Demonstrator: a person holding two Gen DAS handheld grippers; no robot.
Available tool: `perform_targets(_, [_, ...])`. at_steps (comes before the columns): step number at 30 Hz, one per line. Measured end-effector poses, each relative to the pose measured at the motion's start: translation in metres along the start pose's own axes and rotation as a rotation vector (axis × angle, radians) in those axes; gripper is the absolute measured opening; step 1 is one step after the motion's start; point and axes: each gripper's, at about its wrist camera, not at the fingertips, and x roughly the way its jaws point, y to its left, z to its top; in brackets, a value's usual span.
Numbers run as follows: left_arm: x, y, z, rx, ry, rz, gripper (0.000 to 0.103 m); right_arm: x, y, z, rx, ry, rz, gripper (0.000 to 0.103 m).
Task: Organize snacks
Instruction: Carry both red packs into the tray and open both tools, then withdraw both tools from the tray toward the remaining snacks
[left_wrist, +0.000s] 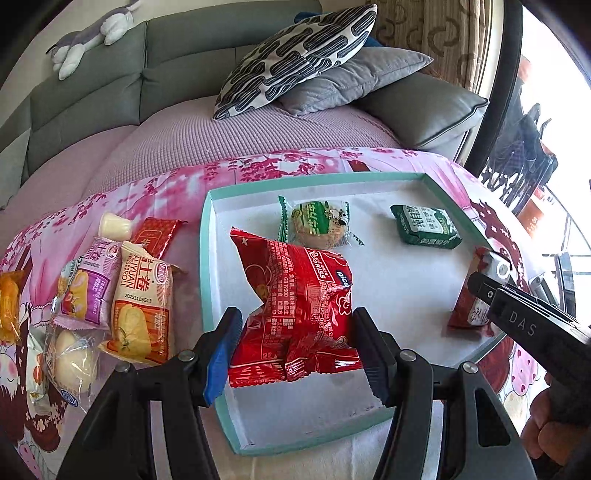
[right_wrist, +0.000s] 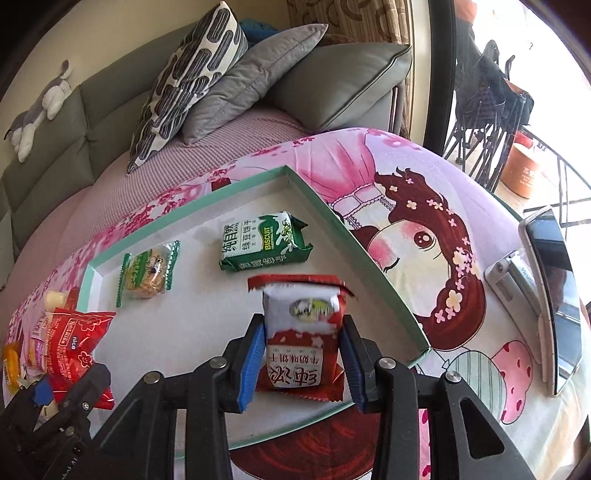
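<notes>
Now, both hands are working at once over the shallow white tray with the mint-green rim (left_wrist: 205, 236), which is sitting on the pink cartoon-print tabletop (right_wrist: 424, 177). The left gripper (left_wrist: 295, 339) is clamping a puffy red foil snack bag (left_wrist: 295, 291) by its lower end, jaws partly closed with the pads pressing into the crinkled film, and the bag is hanging over the tray's near-left area. The right gripper (right_wrist: 301, 354) is pinching narrow on a red-and-white wrapped biscuit pack (right_wrist: 301, 332), holding it by its sides over the tray's right part, near the rim.

Already lying inside the tray are a clear-and-green wrapped round cake (right_wrist: 149, 275) and a dark green rectangular biscuit pack (right_wrist: 264, 242), well apart from each other. More snacks are waiting outside the tray on the left: an orange-and-cream cheese-roll packet (left_wrist: 142, 306) and a purple wrapped roll (left_wrist: 88, 291) among them.

By the look of it, these packs are handling light; the foil is slick and gives under the pads, so the air-filled red bag could be squirming loose. A hold across the firmer middle, or on the crimped seam, looks safer, and a gentle squeeze is protecting the brittle biscuits inside.
</notes>
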Motion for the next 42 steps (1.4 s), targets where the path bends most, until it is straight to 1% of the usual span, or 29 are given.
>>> perform_targets(6, [0.015, -0.001, -0.004, -0.001, 0.041, 0.009, 0.063, 0.009, 0.002, -0.003, -0.015, 0.016, -0.009, 0.042])
perform_targets(7, [0.016, 0.000, -0.004, -0.004, 0.044, 0.006, 0.064, 0.010, 0.003, -0.003, -0.018, 0.016, -0.012, 0.042])
perform_targets(8, [0.017, 0.000, -0.003, -0.006, 0.045, 0.002, 0.067, 0.011, 0.003, -0.002, -0.019, 0.015, -0.016, 0.045])
perform_targets(9, [0.017, 0.000, -0.003, -0.007, 0.047, -0.002, 0.070, 0.012, 0.003, -0.002, -0.020, 0.015, -0.023, 0.049])
perform_targets(10, [0.017, 0.001, -0.003, -0.006, 0.048, -0.003, 0.070, 0.013, 0.003, -0.002, -0.022, 0.018, -0.031, 0.052])
perform_targets(11, [0.017, 0.001, -0.003, -0.004, 0.048, -0.001, 0.070, 0.014, 0.003, -0.002, -0.023, 0.020, -0.036, 0.059])
perform_targets(12, [0.017, 0.001, -0.002, -0.002, 0.047, 0.002, 0.070, 0.014, 0.003, -0.002, -0.024, 0.019, -0.035, 0.063])
perform_targets(13, [0.016, 0.000, -0.002, 0.001, 0.045, 0.005, 0.071, 0.013, 0.003, -0.002, -0.023, 0.016, -0.031, 0.065])
perform_targets(14, [0.015, 0.000, -0.002, 0.003, 0.042, 0.004, 0.074, 0.012, 0.003, -0.002, -0.023, 0.012, -0.028, 0.070])
perform_targets(15, [0.014, 0.000, -0.002, 0.003, 0.037, 0.000, 0.081, 0.012, 0.003, -0.001, -0.025, 0.008, -0.027, 0.076])
perform_targets(16, [0.012, 0.000, -0.002, 0.001, 0.030, -0.004, 0.083, 0.011, 0.004, -0.001, -0.031, 0.002, -0.025, 0.079])
perform_targets(18, [0.008, 0.000, 0.000, 0.000, 0.018, -0.013, 0.084, 0.008, 0.006, -0.001, -0.051, -0.016, -0.023, 0.088])
perform_targets(19, [0.006, 0.000, 0.000, 0.000, 0.011, -0.014, 0.084, 0.007, 0.008, -0.001, -0.061, -0.024, -0.024, 0.090])
perform_targets(21, [0.002, 0.001, 0.001, 0.002, -0.002, -0.011, 0.084, 0.005, 0.010, -0.001, -0.078, -0.041, -0.027, 0.102])
perform_targets(23, [-0.001, 0.003, 0.001, 0.005, -0.014, -0.001, 0.085, 0.002, 0.011, -0.001, -0.093, -0.065, -0.025, 0.103])
perform_targets(25, [-0.005, 0.006, 0.002, 0.004, -0.029, 0.010, 0.092, -0.002, 0.013, -0.001, -0.110, -0.089, -0.025, 0.103])
perform_targets(26, [-0.007, 0.008, 0.003, 0.000, -0.040, 0.016, 0.093, -0.003, 0.014, 0.000, -0.117, -0.098, -0.025, 0.103])
perform_targets(28, [-0.011, 0.012, 0.004, -0.006, -0.061, 0.023, 0.093, -0.006, 0.017, 0.000, -0.133, -0.112, -0.016, 0.103])
perform_targets(32, [-0.016, 0.023, 0.006, -0.031, -0.079, 0.035, 0.093, -0.009, 0.024, 0.000, -0.156, -0.132, 0.009, 0.103])
perform_targets(35, [-0.018, 0.035, 0.006, -0.079, -0.074, 0.026, 0.093, -0.010, 0.028, -0.001, -0.172, -0.143, 0.022, 0.103])
perform_targets(38, [-0.022, 0.048, 0.006, -0.131, -0.084, 0.038, 0.093, -0.009, 0.030, 0.000, -0.168, -0.122, 0.070, 0.103])
perform_targets(42, [-0.027, 0.062, 0.006, -0.165, -0.097, 0.063, 0.093, -0.011, 0.036, -0.002, -0.190, -0.133, 0.067, 0.103])
